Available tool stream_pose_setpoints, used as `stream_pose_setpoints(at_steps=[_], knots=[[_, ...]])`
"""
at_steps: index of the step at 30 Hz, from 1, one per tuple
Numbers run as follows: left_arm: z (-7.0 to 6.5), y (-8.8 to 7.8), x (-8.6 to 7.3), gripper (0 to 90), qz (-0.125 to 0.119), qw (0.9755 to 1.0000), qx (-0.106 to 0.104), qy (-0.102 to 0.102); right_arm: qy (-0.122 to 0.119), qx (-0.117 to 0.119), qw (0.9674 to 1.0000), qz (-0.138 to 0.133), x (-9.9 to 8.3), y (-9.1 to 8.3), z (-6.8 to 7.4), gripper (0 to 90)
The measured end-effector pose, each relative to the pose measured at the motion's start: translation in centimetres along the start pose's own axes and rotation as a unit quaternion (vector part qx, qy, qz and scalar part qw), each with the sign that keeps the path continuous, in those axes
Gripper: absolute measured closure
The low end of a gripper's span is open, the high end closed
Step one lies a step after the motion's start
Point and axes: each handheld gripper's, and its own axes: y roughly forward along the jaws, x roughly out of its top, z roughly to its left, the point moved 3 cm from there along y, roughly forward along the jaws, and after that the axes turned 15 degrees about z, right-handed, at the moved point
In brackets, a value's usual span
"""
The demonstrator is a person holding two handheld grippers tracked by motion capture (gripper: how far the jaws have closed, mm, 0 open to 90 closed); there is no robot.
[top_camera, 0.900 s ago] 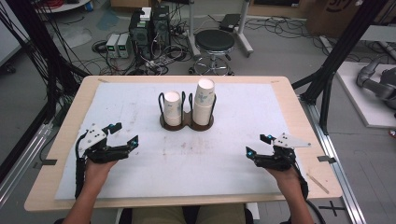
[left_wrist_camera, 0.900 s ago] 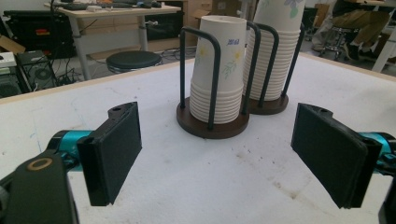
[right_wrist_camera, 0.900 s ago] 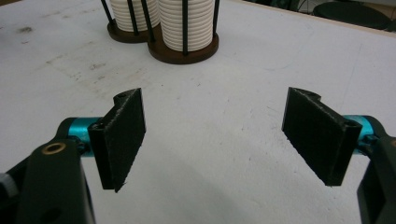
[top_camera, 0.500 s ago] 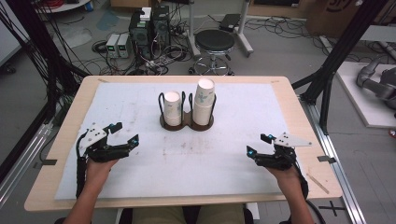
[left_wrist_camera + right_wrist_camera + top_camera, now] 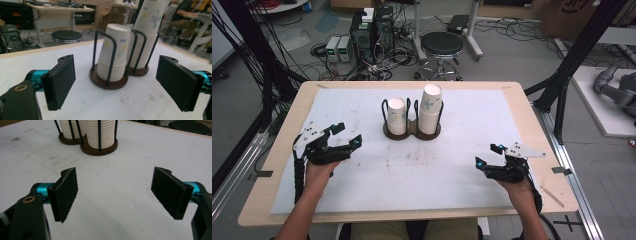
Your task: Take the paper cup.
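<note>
Two stacks of white paper cups (image 5: 396, 115) printed with small blue, yellow and green flower marks stand in a dark brown holder (image 5: 411, 133) with black wire loops. The table (image 5: 282, 150) is pale wood, covered by a white mat (image 5: 462, 150) smudged with grey. The left gripper (image 5: 346, 135) and right gripper (image 5: 489, 155) are black with teal-blue joints, brass-coloured rings and light grey top plates.

High view: overhead from the table's (image 5: 512, 100) near edge, facing forward, far. Both tongs views: low, close, facing the cup holder (image 5: 110, 83) mid-table, shared by all.
</note>
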Motion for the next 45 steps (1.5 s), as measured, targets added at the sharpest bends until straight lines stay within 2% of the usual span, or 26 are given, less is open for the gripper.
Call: stream_pose_setpoints(at_steps=[1, 6, 10, 13, 14, 15, 17, 24, 27, 32, 36, 37, 38, 39, 42, 43, 44, 45], knots=[[0.0, 0.0, 0.0, 15.7, 0.000, 1.0000, 0.000, 0.000, 0.000, 0.000, 1.0000, 0.000, 0.0, 0.1, 0.0, 22.1], [-0.6, 1.7, 2.7, 15.7, 0.018, 0.9993, -0.005, 0.033, -0.004, 0.002, 1.0000, 0.002, 0.1, 0.2, 0.1, 22.1], [-1.0, 2.8, 4.5, 15.7, 0.023, 0.9986, -0.018, 0.044, -0.004, 0.002, 1.0000, 0.003, 0.0, 0.2, 0.1, 22.1], [-1.3, 3.4, 5.4, 15.5, 0.025, 0.9982, -0.031, 0.045, -0.006, 0.003, 1.0000, 0.003, 0.0, 0.2, 0.0, 22.1], [-1.5, 4.1, 6.3, 15.5, 0.031, 0.9975, -0.035, 0.053, -0.006, 0.004, 1.0000, 0.003, 0.0, 0.1, 0.1, 22.1], [-1.5, 4.1, 6.3, 15.5, 0.031, 0.9975, -0.035, 0.053, -0.005, 0.005, 1.0000, 0.003, 0.0, 0.1, 0.1, 22.1], [-1.8, 5.1, 7.4, 15.5, 0.040, 0.9964, -0.040, 0.064, -0.006, 0.005, 1.0000, 0.003, 0.0, 0.2, 0.1, 22.1], [-1.6, 7.0, 9.2, 15.5, 0.058, 0.9948, -0.048, 0.069, -0.005, 0.009, 0.9999, 0.005, 0.0, 0.2, 0.1, 22.1], [-1.5, 8.5, 10.2, 15.5, 0.073, 0.9936, -0.051, 0.071, -0.005, 0.010, 0.9999, 0.005, 0.0, 0.2, 0.1, 22.1], [-1.7, 10.0, 10.9, 15.6, 0.084, 0.9926, -0.052, 0.071, -0.003, 0.011, 0.9999, 0.006, -0.1, 0.2, 0.0, 22.1], [-1.2, 12.2, 11.0, 15.6, 0.123, 0.9896, -0.035, 0.065, -0.004, 0.012, 0.9999, 0.006, -0.1, 0.2, 0.0, 22.1], [-1.2, 12.2, 11.0, 15.6, 0.123, 0.9896, -0.035, 0.065, -0.004, 0.013, 0.9999, 0.007, -0.1, 0.2, 0.0, 22.2], [-1.1, 12.9, 10.9, 15.7, 0.134, 0.9884, -0.029, 0.065, -0.004, 0.014, 0.9999, 0.007, -0.1, 0.2, 0.0, 22.1], [-1.0, 13.2, 10.8, 16.0, 0.138, 0.9879, -0.025, 0.065, -0.004, 0.014, 0.9999, 0.007, -0.1, 0.2, 0.0, 22.1], [-0.8, 14.1, 10.3, 16.5, 0.162, 0.9845, -0.018, 0.066, -0.004, 0.014, 0.9999, 0.006, -0.2, 0.2, -0.1, 22.2], [-0.8, 14.1, 10.3, 16.7, 0.162, 0.9845, -0.018, 0.066, -0.004, 0.014, 0.9999, 0.006, -0.2, 0.2, -0.1, 22.2], [-0.7, 14.5, 10.0, 17.3, 0.172, 0.9825, -0.012, 0.070, -0.002, 0.015, 0.9999, 0.007, -0.2, 0.2, -0.1, 22.1], [-0.7, 14.5, 10.0, 18.1, 0.172, 0.9825, -0.012, 0.070, -0.002, 0.014, 0.9999, 0.007, -0.2, 0.2, -0.2, 22.2]])
